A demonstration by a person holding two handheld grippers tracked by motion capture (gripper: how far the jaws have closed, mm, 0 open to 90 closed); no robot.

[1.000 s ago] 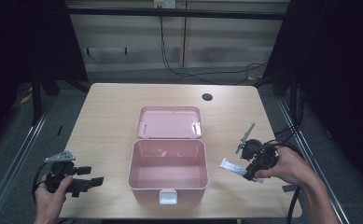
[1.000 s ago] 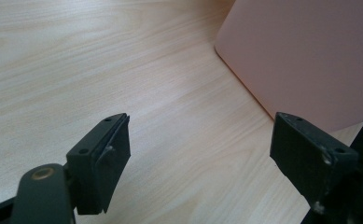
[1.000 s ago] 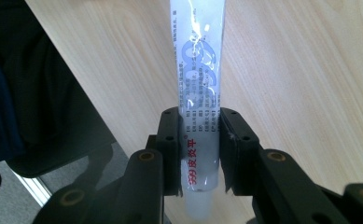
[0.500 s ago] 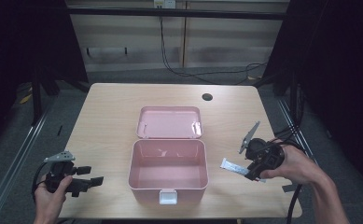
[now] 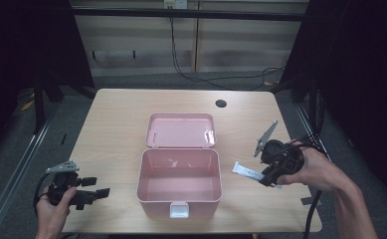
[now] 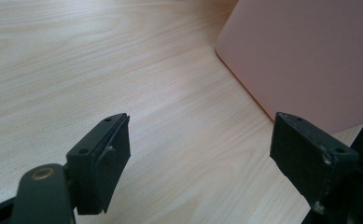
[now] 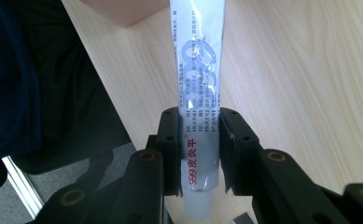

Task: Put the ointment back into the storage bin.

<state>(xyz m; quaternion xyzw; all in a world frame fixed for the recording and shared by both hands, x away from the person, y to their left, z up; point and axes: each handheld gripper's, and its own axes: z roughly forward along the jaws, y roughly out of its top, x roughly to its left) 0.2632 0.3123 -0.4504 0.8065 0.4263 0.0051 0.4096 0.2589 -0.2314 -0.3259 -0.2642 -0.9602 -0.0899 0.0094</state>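
An open pink box [image 5: 179,183] stands mid-table with its lid [image 5: 181,130] laid flat behind it. To its right my right gripper [image 5: 269,175] is shut on a white ointment tube [image 5: 248,171], held just above the tabletop with its flat end toward the box. In the right gripper view both pads clamp the white tube [image 7: 198,88] near its cap end. My left gripper [image 5: 100,193] rests at the table's front left, open, its jaws pointing toward the box. The left gripper view has nothing between the jaws, and the pink box wall [image 6: 310,56] rises ahead on the right.
The light wood table [image 5: 116,124] has a round cable hole [image 5: 221,103] at the back right. Black frame posts stand on both sides, and cables hang behind. The table's front edge lies close under both hands.
My right gripper has lifted a little with the tube in it. The left gripper has stayed where it was.
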